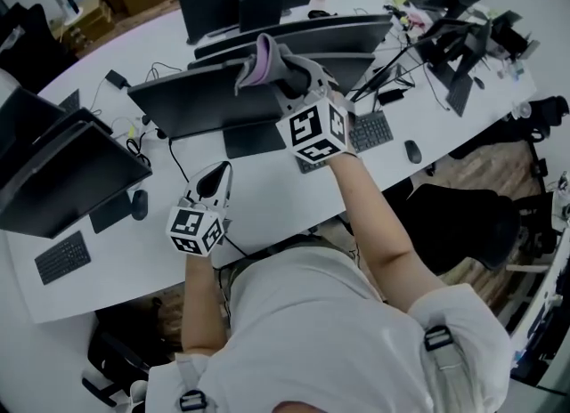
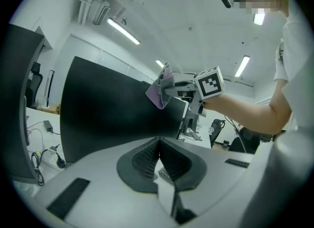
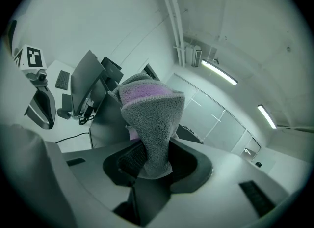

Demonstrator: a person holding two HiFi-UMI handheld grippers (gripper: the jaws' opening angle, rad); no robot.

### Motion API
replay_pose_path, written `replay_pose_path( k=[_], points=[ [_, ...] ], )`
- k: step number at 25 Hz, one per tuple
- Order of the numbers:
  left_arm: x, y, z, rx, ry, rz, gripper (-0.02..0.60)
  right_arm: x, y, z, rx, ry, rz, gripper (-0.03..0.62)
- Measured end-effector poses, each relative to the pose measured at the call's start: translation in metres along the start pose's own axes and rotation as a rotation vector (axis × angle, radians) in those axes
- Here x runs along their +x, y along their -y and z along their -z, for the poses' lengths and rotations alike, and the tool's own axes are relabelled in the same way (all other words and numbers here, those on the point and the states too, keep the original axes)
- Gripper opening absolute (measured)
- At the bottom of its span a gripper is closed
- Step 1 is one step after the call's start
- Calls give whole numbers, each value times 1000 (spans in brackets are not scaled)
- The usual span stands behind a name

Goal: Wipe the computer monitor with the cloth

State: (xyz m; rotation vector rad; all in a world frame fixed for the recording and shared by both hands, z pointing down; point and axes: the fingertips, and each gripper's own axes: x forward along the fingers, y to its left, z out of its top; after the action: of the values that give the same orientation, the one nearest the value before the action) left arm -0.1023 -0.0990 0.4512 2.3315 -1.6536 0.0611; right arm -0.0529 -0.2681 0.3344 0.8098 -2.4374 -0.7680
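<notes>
The job looks to be at its start or in its early strokes. The right claw (image 3: 154, 159) is clamped shut on the cloth (image 3: 149, 124), a fluffy grey one with a purple side. The cloth's bulk stands up out of the jaws and folds over at the top. In the head view that claw holds the cloth (image 1: 267, 62) right at the top edge of the monitor (image 1: 200, 104), near its right end. Whether the cloth is pressing on the glass or only draped at the rim cannot be told.

The screen (image 2: 113, 119) is dark and switched off. No smears or wiped tracks show on it, so how much has been cleaned cannot be judged. As far as the pictures go, most of the screen below the top edge seems left to do.

The left claw (image 2: 159, 152) has its jaws closed together with nothing between them. It sits low over the white counter (image 1: 267, 202) in front of the monitor's foot, well apart from the cloth and taking no part.

No brand name or label can be read on the monitor, the cloth or anything nearby. The only printed marks are the black-and-white square patterns on the cube of each claw.
</notes>
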Motion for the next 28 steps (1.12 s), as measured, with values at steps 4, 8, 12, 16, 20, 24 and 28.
replay_pose_path(
  k=[4, 8, 12, 16, 20, 24, 28],
  points=[
    [15, 15, 1, 5, -7, 29, 3, -9, 15, 21, 3, -32, 18, 140],
    [27, 28, 3, 11, -18, 51, 3, -19, 28, 42, 7, -55, 38, 141],
    [38, 37, 6, 16, -27, 67, 3, -27, 41, 60, 5, -73, 63, 141],
    [50, 49, 7, 20, -35, 81, 3, -37, 56, 78, 19, -83, 82, 141],
    [63, 64, 8, 26, -42, 97, 3, -46, 70, 93, 30, -88, 96, 143],
    [75, 75, 8, 29, -48, 106, 3, -53, 84, 106, 37, -94, 105, 143],
    [83, 81, 7, 33, -54, 108, 3, -57, 94, 116, 41, -98, 112, 143]
  ],
)
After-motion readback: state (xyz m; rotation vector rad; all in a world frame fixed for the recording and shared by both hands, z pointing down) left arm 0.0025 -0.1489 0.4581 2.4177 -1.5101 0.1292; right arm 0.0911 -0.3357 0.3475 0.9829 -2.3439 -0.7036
